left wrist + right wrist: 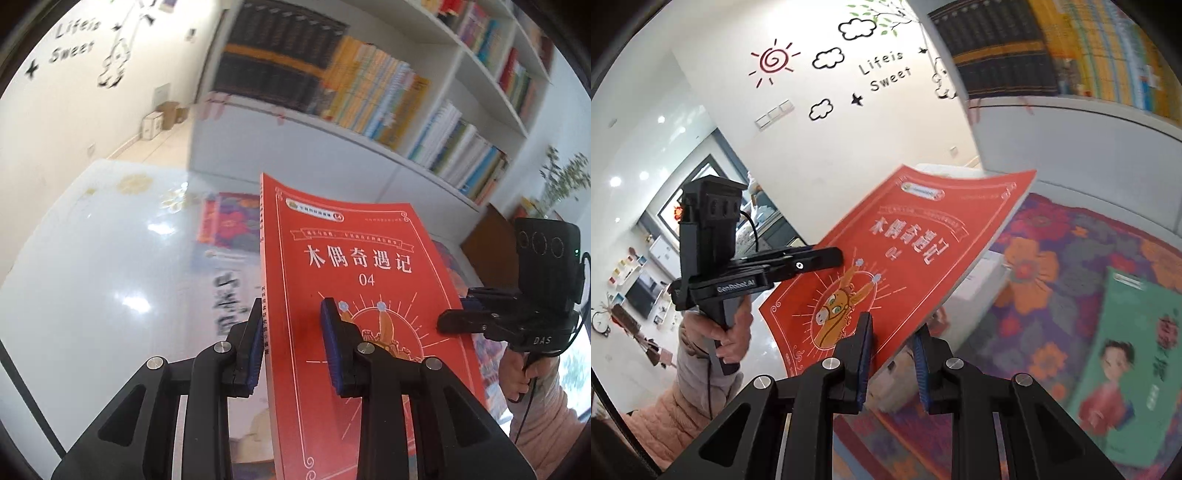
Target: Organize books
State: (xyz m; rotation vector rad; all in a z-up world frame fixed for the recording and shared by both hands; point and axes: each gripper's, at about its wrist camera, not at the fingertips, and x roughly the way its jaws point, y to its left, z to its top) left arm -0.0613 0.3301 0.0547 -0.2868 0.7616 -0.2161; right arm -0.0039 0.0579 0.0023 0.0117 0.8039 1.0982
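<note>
White bookshelf point(424, 122) fills the upper right of the left wrist view, glossy table point(92, 258) lower left. The red book point(354, 280) is held off the table – pinched near its spine by the left gripper point(291, 347), near its open edge by the right gripper point(892, 363). Its long axis points up-frame toward the shelf.

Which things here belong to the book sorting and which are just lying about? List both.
In the job:
- red book, held up off the table by both tools
- left tool and right tool
- white bookshelf with its rows of books
- green book lying on the floral cloth

Lying about:
- cardboard boxes on the floor
- plant
- wall stickers
</note>
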